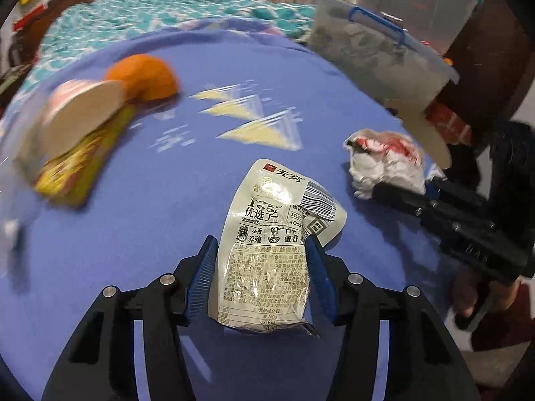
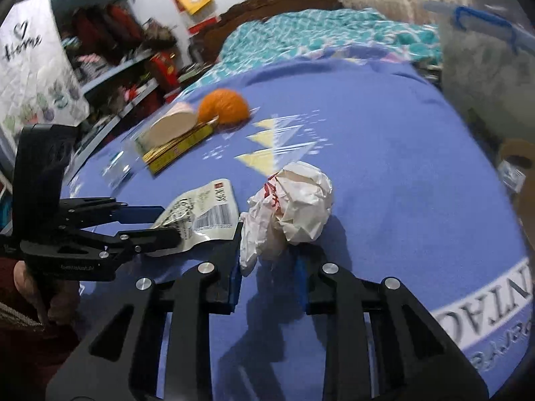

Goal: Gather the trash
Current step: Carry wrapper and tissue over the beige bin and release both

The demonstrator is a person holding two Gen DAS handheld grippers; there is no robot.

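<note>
The left gripper [image 1: 260, 277] clamps a pale printed snack wrapper [image 1: 267, 250] between its blue pads; the right gripper [image 2: 269, 264] pinches a crumpled white-and-red paper wad [image 2: 294, 207]. Farther across the blue bedspread [image 1: 133, 227] lies an orange [image 1: 142, 77].

A purple blanket [image 1: 140, 227] printed with yellow triangles [image 1: 257, 133] covers the bed. Behind lies a teal quilt [image 1: 133, 23]. Cluttered shelves [image 2: 110, 67] stand alongside.

Two close wrist views angled down, sharing blue bedspread [image 1: 133, 234]
</note>
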